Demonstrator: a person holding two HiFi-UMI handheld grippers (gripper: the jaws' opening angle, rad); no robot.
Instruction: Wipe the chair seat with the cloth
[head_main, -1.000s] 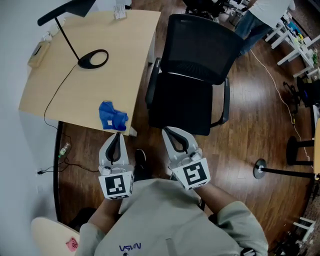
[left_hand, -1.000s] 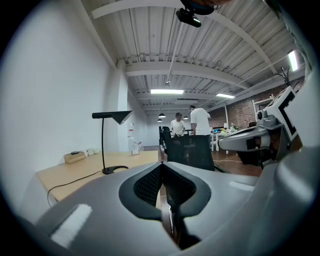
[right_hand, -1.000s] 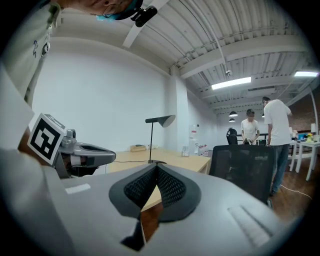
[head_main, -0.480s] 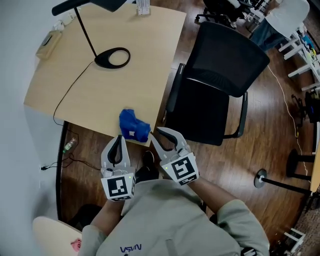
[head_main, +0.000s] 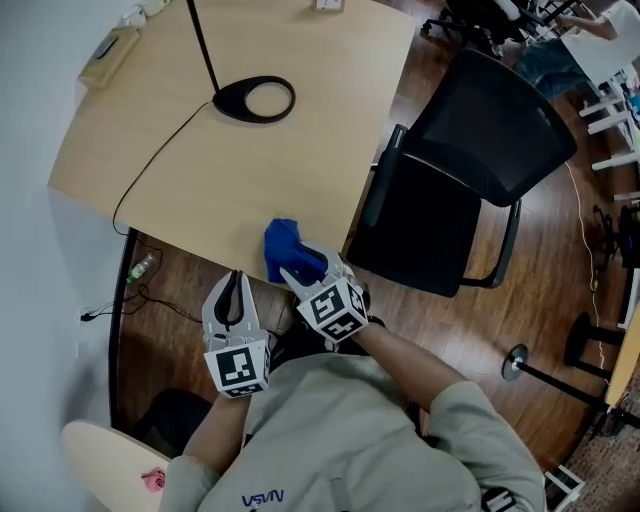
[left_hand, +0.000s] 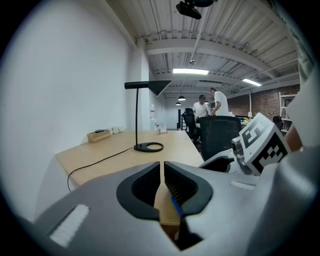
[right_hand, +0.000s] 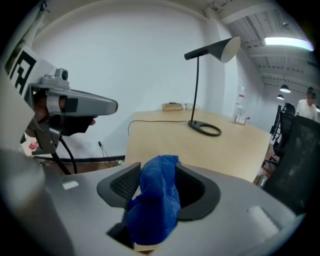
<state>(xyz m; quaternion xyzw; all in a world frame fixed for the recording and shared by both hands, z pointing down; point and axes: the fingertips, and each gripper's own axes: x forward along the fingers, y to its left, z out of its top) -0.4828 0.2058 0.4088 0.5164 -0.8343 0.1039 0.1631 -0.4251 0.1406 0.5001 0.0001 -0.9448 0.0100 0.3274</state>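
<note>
Cloth (head_main: 287, 245) between open jaws at the desk (head_main: 180, 180) edge.
Right gripper (head_main: 312, 268) just below centre, jaws just now opening, the blue cloth between them on the desk's near corner. Left gripper (head_main: 236, 280) at 7 o'clock, over the wood floor (head_main: 450, 330), jaws together. Black chair (head_main: 470, 190) at 2 o'clock, just beside the desk; lamp base (head_main: 255, 98) at 11 o'clock.

Operator wears a pale grey-beige sweatshirt (head_main: 340, 430), crew-type, fabric loose and creased. Long sleeves, left sleeve (head_main: 215, 430) and right sleeve (head_main: 440, 390), run to the wrists. Dark blue lettering (head_main: 262, 496) on the chest, upside down in head view. Dark shoe or trouser leg (head_main: 290, 340) below, can't tell which
</note>
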